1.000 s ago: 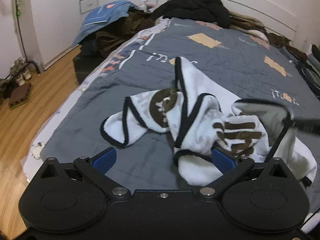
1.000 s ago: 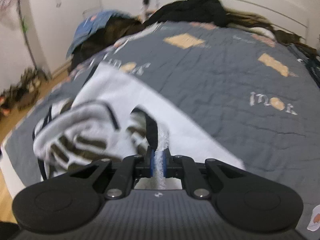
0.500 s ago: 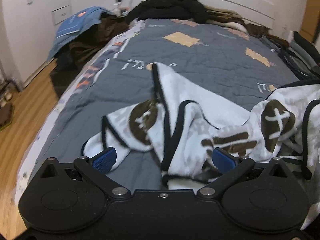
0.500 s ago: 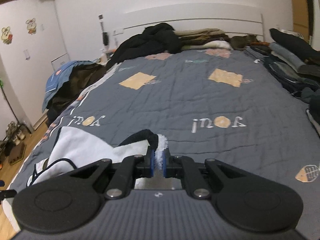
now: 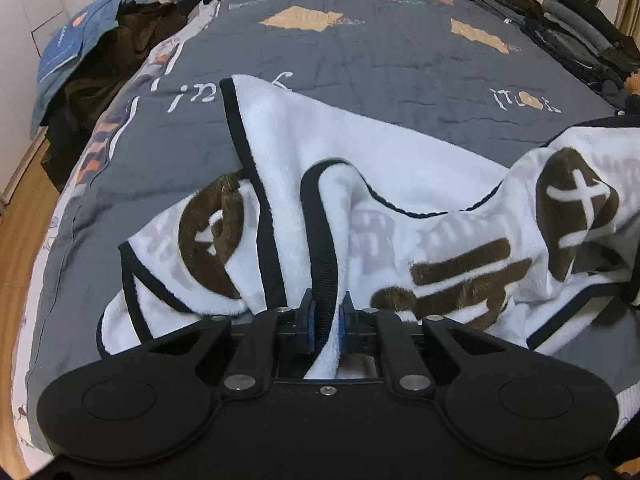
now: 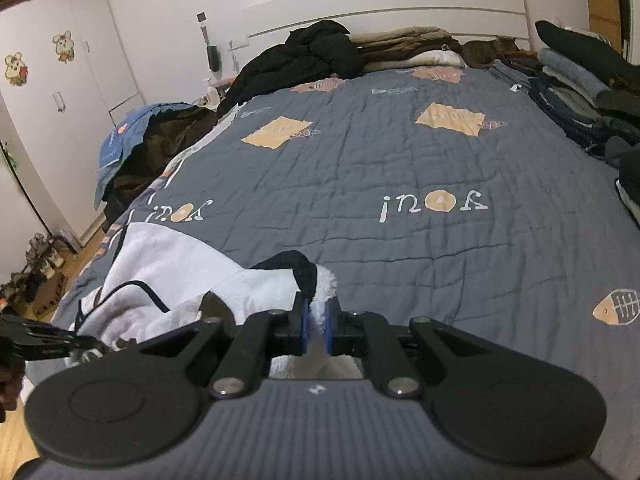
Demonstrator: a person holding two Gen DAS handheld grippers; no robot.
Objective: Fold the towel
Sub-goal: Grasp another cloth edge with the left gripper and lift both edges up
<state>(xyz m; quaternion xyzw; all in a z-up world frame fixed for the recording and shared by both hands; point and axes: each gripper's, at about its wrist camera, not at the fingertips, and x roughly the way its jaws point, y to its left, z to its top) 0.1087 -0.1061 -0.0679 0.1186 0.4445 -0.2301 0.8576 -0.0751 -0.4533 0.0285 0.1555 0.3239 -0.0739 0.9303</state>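
Note:
A white towel with black trim and brown markings lies crumpled on the grey quilt. In the left wrist view my left gripper is shut on a fold of its black-edged hem near the bed's front edge. In the right wrist view my right gripper is shut on a fluffy white corner of the towel, held off the quilt, with the rest trailing down to the left. The left gripper's black tip shows at the left edge of that view.
Dark jackets and folded bedding are piled at the headboard. Stacked clothes line the bed's right side. A blue garment over dark bags sits beside the bed on the left, with wood floor and shoes beyond.
My left gripper moved in and down onto the towel and closed on its hem. The right gripper carried its corner to the right and upward, stretching the towel.

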